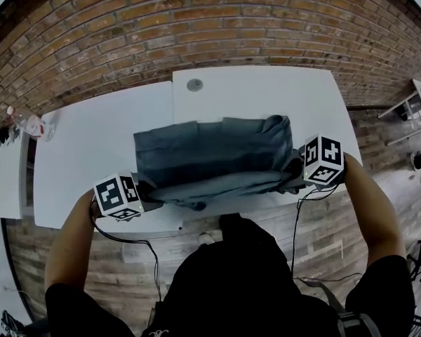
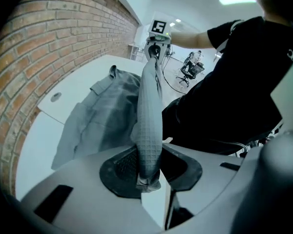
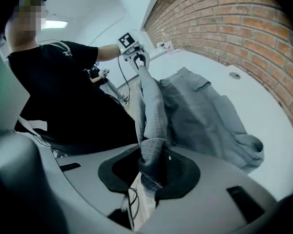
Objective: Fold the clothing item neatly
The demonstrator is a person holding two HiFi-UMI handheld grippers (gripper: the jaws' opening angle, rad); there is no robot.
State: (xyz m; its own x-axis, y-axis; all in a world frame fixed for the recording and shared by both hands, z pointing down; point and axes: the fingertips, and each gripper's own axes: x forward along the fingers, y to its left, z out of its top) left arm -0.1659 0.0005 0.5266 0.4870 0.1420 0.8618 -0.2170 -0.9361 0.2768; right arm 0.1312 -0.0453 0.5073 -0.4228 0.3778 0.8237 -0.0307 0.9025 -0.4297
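While your left tool (image 2: 149, 172) and right tool (image 3: 154, 172) pinch one garment (image 1: 210, 156), it drapes onto two benches (image 1: 84, 146) by a brick wall (image 1: 196, 27).

No word, number or brand name can be read anywhere. The only printed signs are black-and-white square code markers, with no letters on them. One set is on the cube (image 1: 118, 195) behind the fingers of the left gripper (image 2: 149, 172). The other is on the cube (image 1: 323, 160) behind the fingers of the right gripper (image 3: 154, 174). Pale marks on the person's black shirt (image 1: 231, 286) are too small to read.
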